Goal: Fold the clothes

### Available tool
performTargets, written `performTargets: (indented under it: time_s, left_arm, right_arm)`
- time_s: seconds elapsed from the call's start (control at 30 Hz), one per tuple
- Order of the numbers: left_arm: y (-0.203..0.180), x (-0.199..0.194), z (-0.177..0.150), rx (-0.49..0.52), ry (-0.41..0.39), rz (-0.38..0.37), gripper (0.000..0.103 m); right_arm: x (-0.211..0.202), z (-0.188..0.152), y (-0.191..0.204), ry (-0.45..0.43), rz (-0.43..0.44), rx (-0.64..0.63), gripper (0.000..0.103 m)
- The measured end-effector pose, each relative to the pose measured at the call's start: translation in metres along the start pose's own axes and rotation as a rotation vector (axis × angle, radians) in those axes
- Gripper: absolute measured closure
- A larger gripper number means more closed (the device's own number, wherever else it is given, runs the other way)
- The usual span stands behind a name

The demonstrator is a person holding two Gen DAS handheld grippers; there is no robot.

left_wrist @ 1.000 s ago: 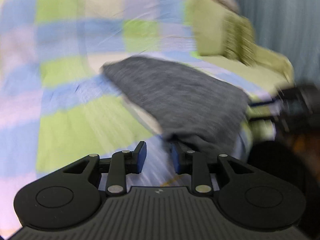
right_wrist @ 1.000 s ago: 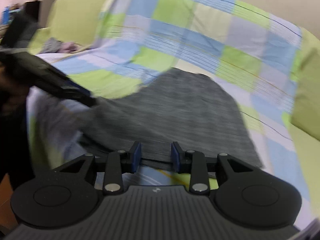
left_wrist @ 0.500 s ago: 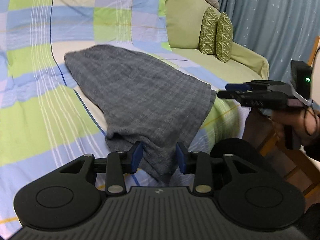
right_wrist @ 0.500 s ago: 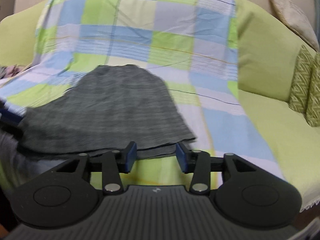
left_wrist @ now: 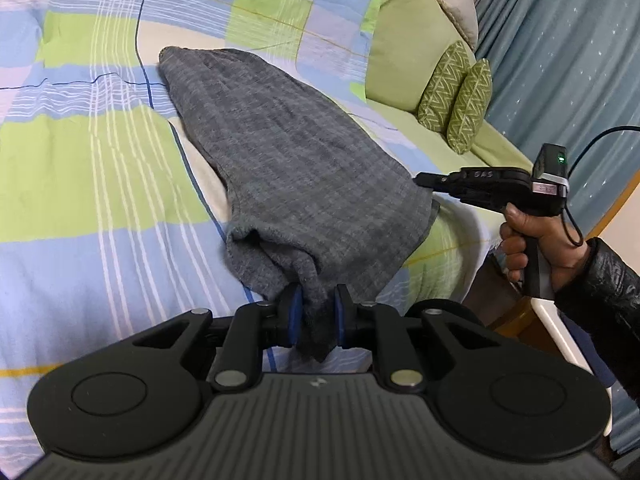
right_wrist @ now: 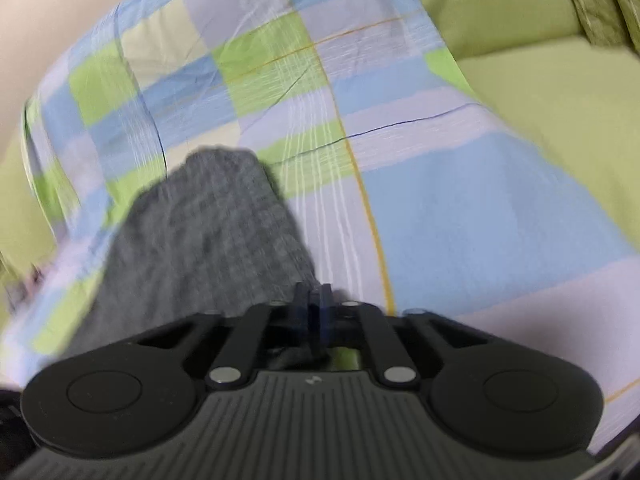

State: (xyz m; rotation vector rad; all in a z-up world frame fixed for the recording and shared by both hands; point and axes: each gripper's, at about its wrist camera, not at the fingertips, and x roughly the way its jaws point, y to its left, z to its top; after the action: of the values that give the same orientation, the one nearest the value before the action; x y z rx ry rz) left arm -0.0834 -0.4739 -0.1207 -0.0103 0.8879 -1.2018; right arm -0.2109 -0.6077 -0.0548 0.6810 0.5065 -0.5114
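A gray knit cloth (left_wrist: 292, 176) lies on a sofa covered with a checked sheet (left_wrist: 100, 168) of blue, green and pale squares. The cloth is long and thin. Its long way runs from the back of the sofa seat down to the front edge, and it gets wider toward the front. The far end is a narrow rounded tip near the sofa back.

The left gripper (left_wrist: 316, 316) has its blue pads squeezed tight on a bunched corner of the cloth at the front edge of the seat. The right gripper (left_wrist: 424, 179) comes in from the side, held by a hand (left_wrist: 536, 240) in a dark sleeve. In its own blurry view, the right gripper (right_wrist: 318, 312) is closed tight on the cloth's other front corner.

Small raised letters sit on top of the right gripper, but they are too small to read. A green light (left_wrist: 561, 157) glows on a little black box at its back. Two green patterned pillows (left_wrist: 456, 96) stand at the sofa's far side.
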Motion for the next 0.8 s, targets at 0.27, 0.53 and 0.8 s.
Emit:
performTargets:
  time_s: [0.27, 0.53, 0.8]
  left_arm:
    - [0.002, -0.004, -0.001, 0.046, 0.024, 0.013, 0.100]
    - [-0.026, -0.032, -0.015, 0.410, 0.022, 0.163, 0.066]
    - [-0.063, -0.011, -0.074, 1.264, 0.005, 0.391, 0.049]
  right_arm:
    - [-0.017, -0.021, 0.006, 0.020, -0.068, -0.030, 0.102]
    - [-0.040, -0.032, 0.021, -0.042, -0.131, -0.240, 0.085]
    - [-0.064, -0.068, 0.064, -0.047, -0.121, -0.517, 0.074]
